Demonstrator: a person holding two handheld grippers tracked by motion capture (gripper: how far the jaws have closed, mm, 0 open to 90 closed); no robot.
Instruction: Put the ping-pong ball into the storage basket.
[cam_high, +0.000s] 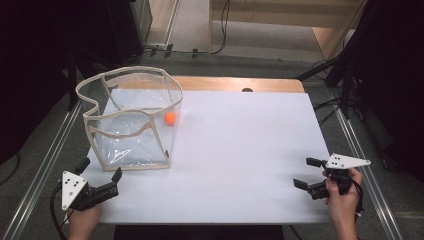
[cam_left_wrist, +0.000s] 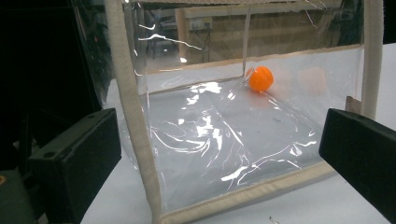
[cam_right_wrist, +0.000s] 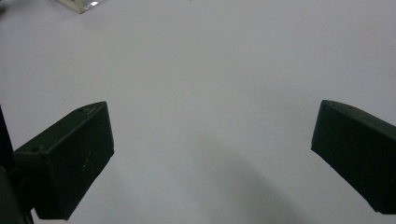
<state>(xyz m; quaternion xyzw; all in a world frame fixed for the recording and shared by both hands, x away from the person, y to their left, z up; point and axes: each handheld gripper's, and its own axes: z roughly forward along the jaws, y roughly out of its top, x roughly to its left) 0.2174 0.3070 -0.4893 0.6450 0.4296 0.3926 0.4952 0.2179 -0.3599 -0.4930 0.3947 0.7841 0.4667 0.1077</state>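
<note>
The small orange ball (cam_high: 170, 118) sits inside the clear plastic, beige-trimmed box bag (cam_high: 131, 120), at its far corner. Left gripper (cam_high: 101, 176), just before the bag, and right gripper (cam_high: 307, 173), well right of it, hold nothing, jaws wide apart. The flimsy wall could buckle under a push, rolling the ball.

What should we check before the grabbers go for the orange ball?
1. Left gripper open: ok, jaws wide apart.
2. Right gripper open: ok, nothing between its jaws.
3. Orange ball found: ok, at the far right corner of the clear bag.
4. Ball inside or behind the bag: cannot tell.
5. Bag upright, top open: ok.
6. White table between right gripper and ball free: ok.
</note>
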